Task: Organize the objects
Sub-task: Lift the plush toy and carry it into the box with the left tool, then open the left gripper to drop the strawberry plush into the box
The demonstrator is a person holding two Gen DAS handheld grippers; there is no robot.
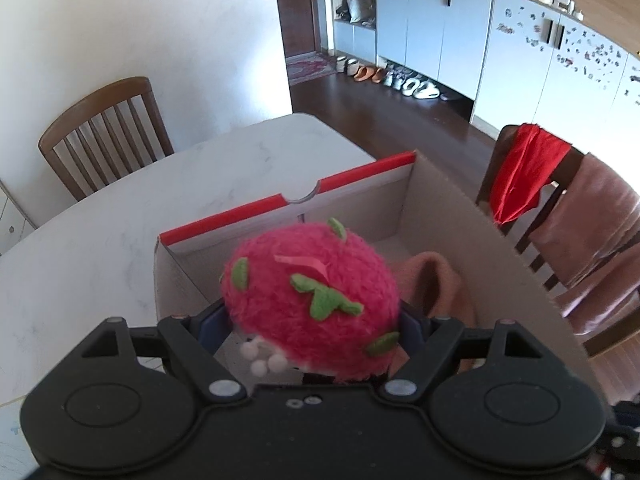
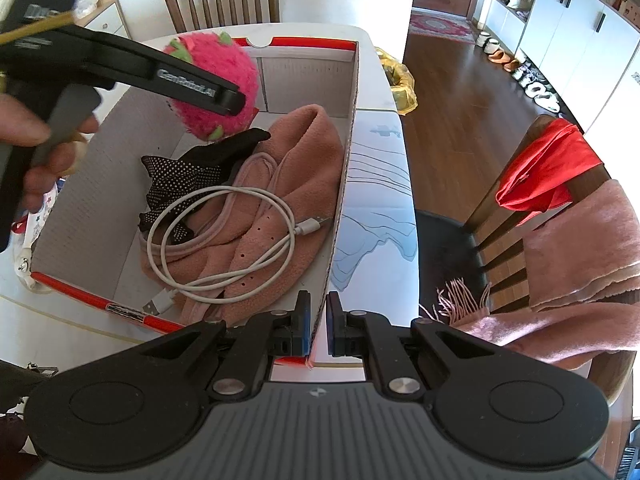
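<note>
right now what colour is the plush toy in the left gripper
Bright pink with green felt patches: the plush toy, clearest in the left wrist view.

A cardboard box (image 2: 352,128) stood on the table (image 1: 120,208), near its right edge. In the box lay a fleece hat (image 2: 280,200), with a dotted glove (image 2: 180,176) to its left and partly on it, and a coiled cable (image 2: 224,240) lying across both. The plush toy (image 2: 216,80) hung above the box's far left part, between the fingers of the left gripper (image 1: 312,320). The right gripper (image 2: 318,320) sat at the box's near right corner, its jaws closed on the box wall. A chair (image 1: 108,132) stood behind the table, and another chair (image 2: 540,200), to the right of the table, carried draped cloths (image 2: 560,168).
</note>
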